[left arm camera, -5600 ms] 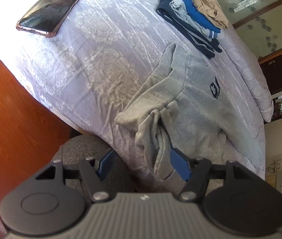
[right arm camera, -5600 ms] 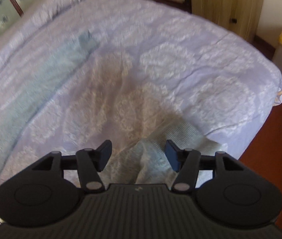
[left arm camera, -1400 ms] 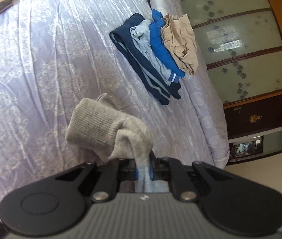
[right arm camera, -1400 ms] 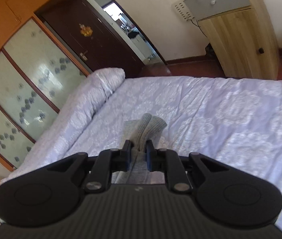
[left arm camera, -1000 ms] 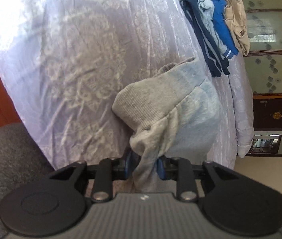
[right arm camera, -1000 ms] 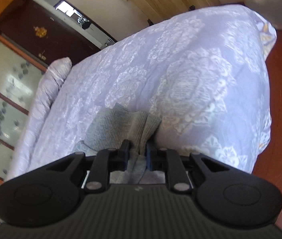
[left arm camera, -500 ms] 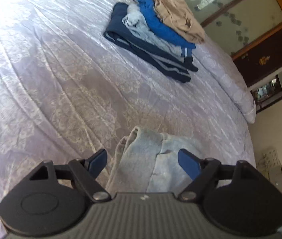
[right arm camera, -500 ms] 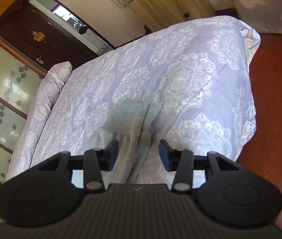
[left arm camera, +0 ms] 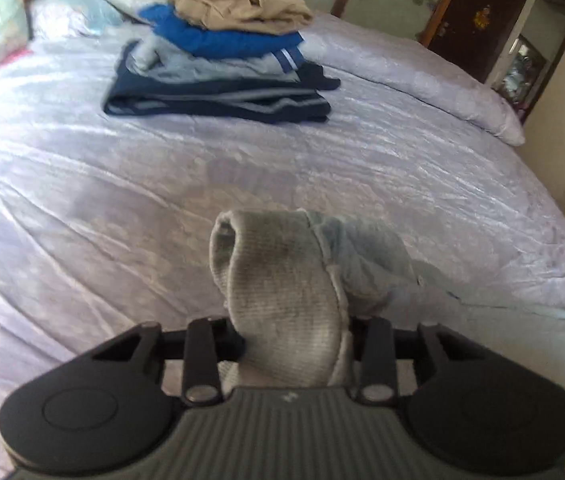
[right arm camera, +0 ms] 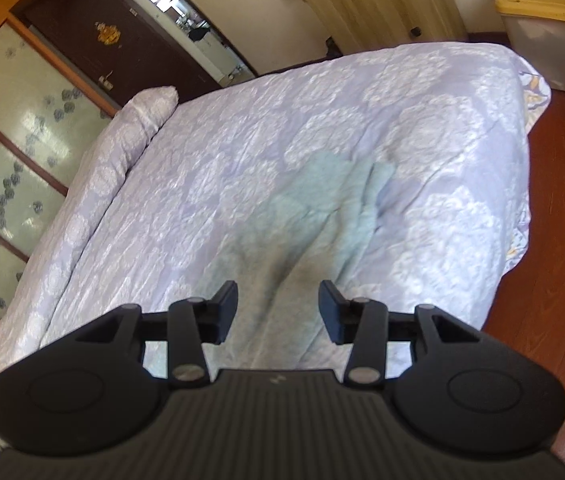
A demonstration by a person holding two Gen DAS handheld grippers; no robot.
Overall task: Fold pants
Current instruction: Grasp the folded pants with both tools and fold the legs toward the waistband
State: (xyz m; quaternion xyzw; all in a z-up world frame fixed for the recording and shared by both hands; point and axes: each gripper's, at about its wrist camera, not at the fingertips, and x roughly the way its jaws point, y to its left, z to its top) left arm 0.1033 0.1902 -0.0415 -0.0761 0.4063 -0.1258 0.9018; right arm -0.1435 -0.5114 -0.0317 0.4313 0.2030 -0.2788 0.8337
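The grey pants (left arm camera: pixel 282 288) lie on the lilac bedspread (left arm camera: pixel 82 200). In the left wrist view my left gripper (left arm camera: pixel 294 340) has a thick bunch of the ribbed grey waistband between its fingers and lifts it off the bed; the fingertips are hidden by the cloth. In the right wrist view the pants (right arm camera: pixel 306 232) lie flat on the bed, blurred. My right gripper (right arm camera: pixel 278 308) is open and empty just above them.
A stack of folded clothes (left arm camera: pixel 222 68), navy, grey, blue and tan, sits at the far side of the bed. A pillow roll (right arm camera: pixel 142 116) lies along the far edge. The bed edge drops to the wooden floor (right arm camera: pixel 562 200) on the right. A yellow-lidded bin (right arm camera: pixel 550 24) stands beyond.
Half a second ago both grippers were open over the pants. Now the left gripper has closed on the waistband and raised it. The right gripper stays open and has lifted slightly.
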